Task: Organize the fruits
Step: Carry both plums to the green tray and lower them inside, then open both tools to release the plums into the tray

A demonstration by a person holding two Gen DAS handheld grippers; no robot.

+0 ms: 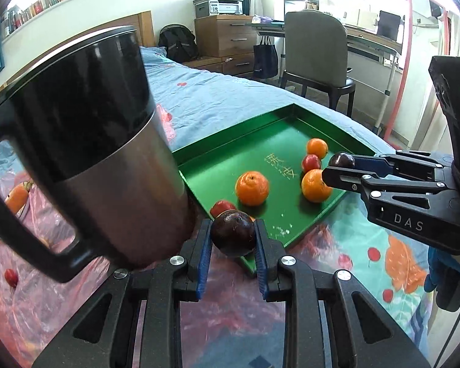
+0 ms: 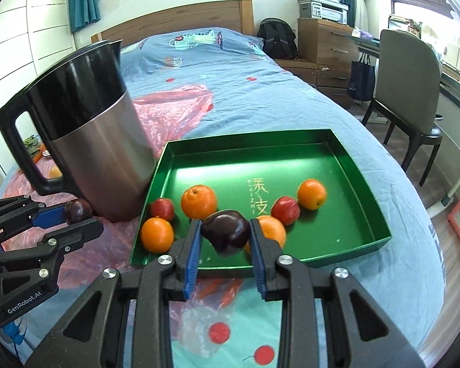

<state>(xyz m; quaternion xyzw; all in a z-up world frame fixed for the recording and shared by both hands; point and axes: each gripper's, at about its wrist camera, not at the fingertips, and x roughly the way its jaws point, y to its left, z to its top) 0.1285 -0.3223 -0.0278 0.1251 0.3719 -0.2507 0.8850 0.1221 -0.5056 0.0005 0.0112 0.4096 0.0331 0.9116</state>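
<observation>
Holding a dark plum in each pair of tongs

Gripping one dark plum (image 1: 233,233), the left tongs (image 1: 233,247) hover just short of the green tray's (image 1: 224,153) near corner. A steel kettle (image 1: 86,141) stands close to their left, touching the tray's side and hiding part of it. The right tongs (image 2: 224,245) pinch the second dark plum (image 2: 226,231) above the tray's near edge. Beyond them lie four oranges (image 2: 198,201) (image 2: 157,234) (image 2: 312,193) (image 2: 271,230) and two red fruits (image 2: 162,209) (image 2: 285,210). Pink plastic sheeting (image 2: 168,107) covers the bed under the kettle.
</observation>
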